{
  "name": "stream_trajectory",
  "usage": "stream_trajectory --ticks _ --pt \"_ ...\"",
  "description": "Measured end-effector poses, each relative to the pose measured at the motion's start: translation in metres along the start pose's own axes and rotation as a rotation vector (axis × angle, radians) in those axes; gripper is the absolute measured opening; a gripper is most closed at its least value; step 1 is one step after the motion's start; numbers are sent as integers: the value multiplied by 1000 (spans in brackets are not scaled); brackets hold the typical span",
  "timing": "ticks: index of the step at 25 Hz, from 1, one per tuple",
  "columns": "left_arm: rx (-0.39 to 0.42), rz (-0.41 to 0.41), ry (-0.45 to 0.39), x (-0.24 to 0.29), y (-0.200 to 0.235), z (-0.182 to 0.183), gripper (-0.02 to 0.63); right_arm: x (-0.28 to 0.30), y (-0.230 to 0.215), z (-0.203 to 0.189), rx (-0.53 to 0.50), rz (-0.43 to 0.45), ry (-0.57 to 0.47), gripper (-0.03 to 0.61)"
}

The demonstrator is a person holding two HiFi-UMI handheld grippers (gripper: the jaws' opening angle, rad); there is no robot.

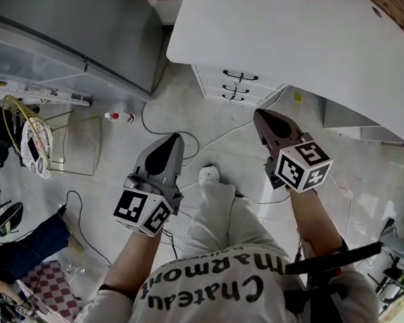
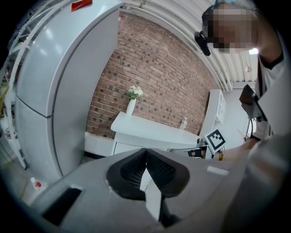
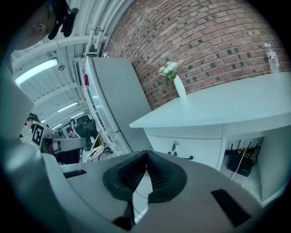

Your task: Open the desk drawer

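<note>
The white desk (image 1: 298, 40) fills the upper right of the head view. Under it stands a white drawer unit (image 1: 235, 86) with three black handles, all drawers closed. My left gripper (image 1: 175, 142) hangs over the floor, well short of the unit and to its left, jaws shut on nothing. My right gripper (image 1: 261, 117) is higher and nearer, just right of the drawers, also shut and empty. The left gripper view shows its closed jaws (image 2: 145, 153) in front of the desk (image 2: 150, 129). In the right gripper view the shut jaws (image 3: 146, 155) sit below the drawer handles (image 3: 182, 157).
A tall grey refrigerator (image 1: 74, 27) stands left of the desk. A small bottle (image 1: 119, 117) and cables (image 1: 163, 131) lie on the tiled floor. A vase of flowers (image 3: 178, 82) and a bottle (image 3: 272, 58) stand on the desk. A black box (image 3: 238, 160) with cables sits under it.
</note>
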State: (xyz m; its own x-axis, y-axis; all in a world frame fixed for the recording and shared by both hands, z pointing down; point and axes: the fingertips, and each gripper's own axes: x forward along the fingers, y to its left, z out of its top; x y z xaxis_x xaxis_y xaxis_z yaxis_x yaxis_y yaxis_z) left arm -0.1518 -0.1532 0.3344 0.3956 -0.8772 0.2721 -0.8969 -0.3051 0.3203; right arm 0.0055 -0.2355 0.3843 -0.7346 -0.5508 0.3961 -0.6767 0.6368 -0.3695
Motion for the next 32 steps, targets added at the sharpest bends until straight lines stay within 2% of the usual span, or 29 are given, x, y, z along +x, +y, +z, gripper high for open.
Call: stream_trajectory --ticks 6,12,16,25,30,32 --pt "-37 -19 -35 30 24 -62 14 33 -38 -50 -5 -24 -49 9" --pt "38 -64 -56 62 42 -109 14 67 -71 -83 -28 -30 -92 9" --pt "67 -80 -73 88 60 -138 14 87 -92 -91 -91 -33 -125 9" --pt "134 -105 -198 131 84 -159 14 115 -115 -81 -290 -28 -253 9" --pt "130 -122 -216 140 86 -160 14 122 -114 -71 -354 0 -302 9" --pt "154 -126 -216 139 82 -157 14 122 -109 -63 -395 10 -305 9"
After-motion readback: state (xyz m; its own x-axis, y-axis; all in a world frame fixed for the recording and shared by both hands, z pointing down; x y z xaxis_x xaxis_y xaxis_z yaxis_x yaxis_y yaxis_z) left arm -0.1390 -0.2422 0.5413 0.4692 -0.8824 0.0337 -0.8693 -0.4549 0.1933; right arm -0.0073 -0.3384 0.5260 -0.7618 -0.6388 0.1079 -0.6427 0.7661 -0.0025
